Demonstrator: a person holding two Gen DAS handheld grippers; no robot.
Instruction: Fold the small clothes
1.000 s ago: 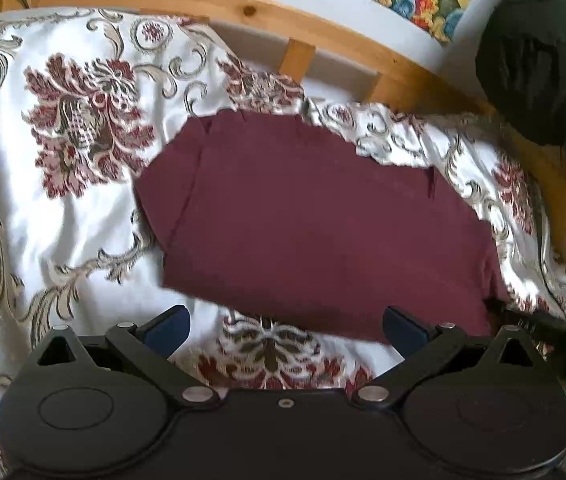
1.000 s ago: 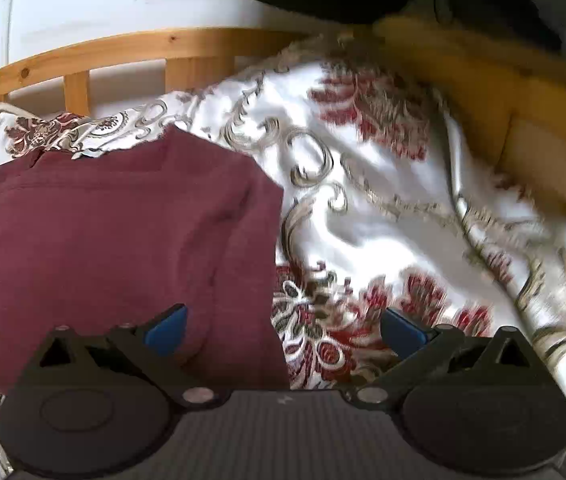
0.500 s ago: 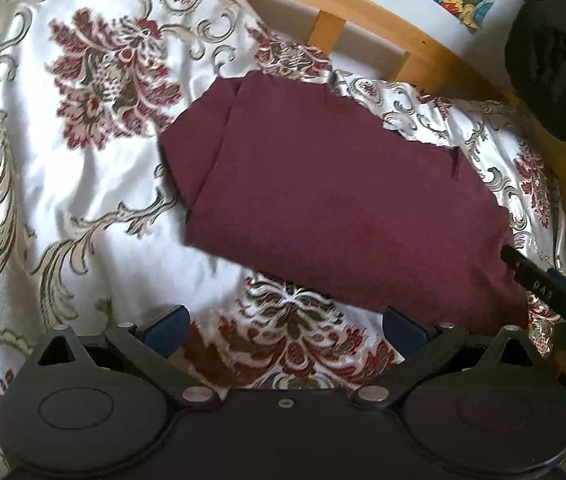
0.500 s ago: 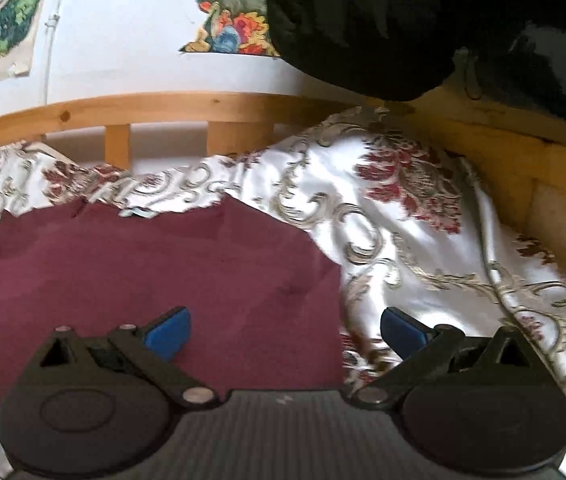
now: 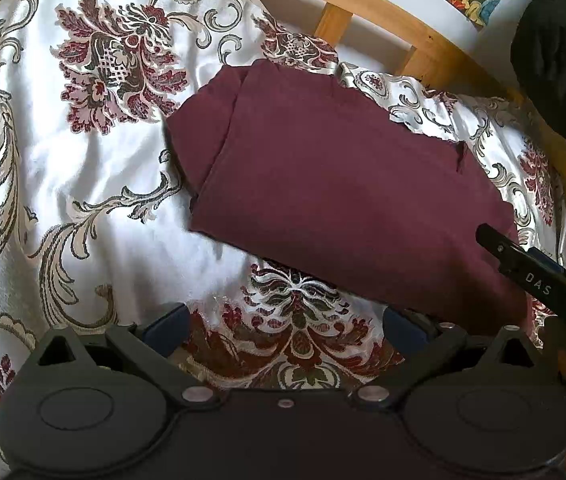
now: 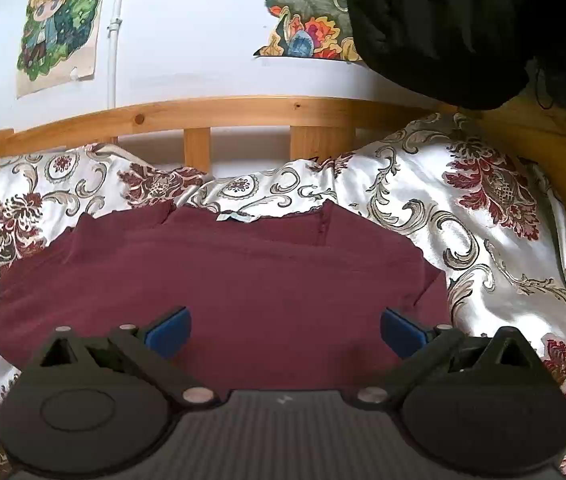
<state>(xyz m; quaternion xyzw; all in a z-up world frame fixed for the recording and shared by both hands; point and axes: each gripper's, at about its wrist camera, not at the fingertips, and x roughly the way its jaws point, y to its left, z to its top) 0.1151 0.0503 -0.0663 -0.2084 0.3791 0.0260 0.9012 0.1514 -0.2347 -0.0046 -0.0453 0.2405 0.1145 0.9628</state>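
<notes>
Both claws, left claw (image 5: 286, 330) and right claw (image 6: 285, 330), spread wide, empty, over folded maroon cloth garment (image 6: 219, 280) on floral satin bedspread (image 5: 83, 200).

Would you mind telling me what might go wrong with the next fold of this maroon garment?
The bedspread looks glossy and slippery, so the maroon garment may slide rather than crease when pulled. The left gripper and right gripper are both open and holding nothing, and a low pinch could catch the bedspread too. The tucked layer at the garment's left edge may spring loose when the garment is lifted.
</notes>
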